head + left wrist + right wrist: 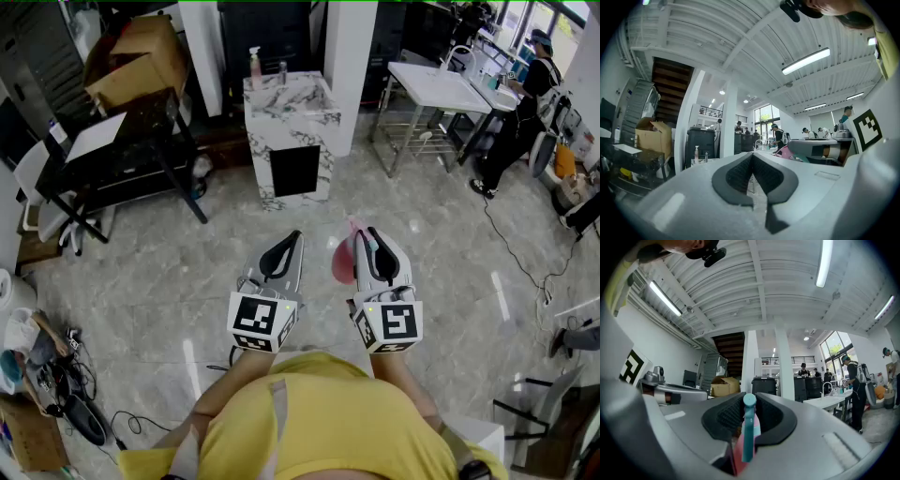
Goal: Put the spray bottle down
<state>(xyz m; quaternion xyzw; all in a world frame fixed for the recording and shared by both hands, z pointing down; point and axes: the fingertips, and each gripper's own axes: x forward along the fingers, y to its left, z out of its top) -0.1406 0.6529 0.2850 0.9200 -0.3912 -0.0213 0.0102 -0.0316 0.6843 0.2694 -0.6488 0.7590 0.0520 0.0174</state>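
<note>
My right gripper [368, 236] is held level in front of the person's yellow shirt, over the marble floor. It is shut on a pink spray bottle [343, 261], which hangs on its left side. In the right gripper view the bottle's teal nozzle and pink body [748, 427] stand upright between the dark pads of the right gripper [749, 401]. Beside it on the left, my left gripper [292, 240] is shut with nothing in it; in its own view the pads of the left gripper [752, 157] meet. The pink spray bottle [783, 152] shows at that view's right.
Ahead stands a marble-patterned pedestal [291, 131] with a pump bottle [254, 67] on top. A black table [122, 159] and cardboard boxes [141, 61] are at the far left. A white sink table [436, 86] and a standing person [520, 112] are at the far right. Cables [516, 253] run over the floor.
</note>
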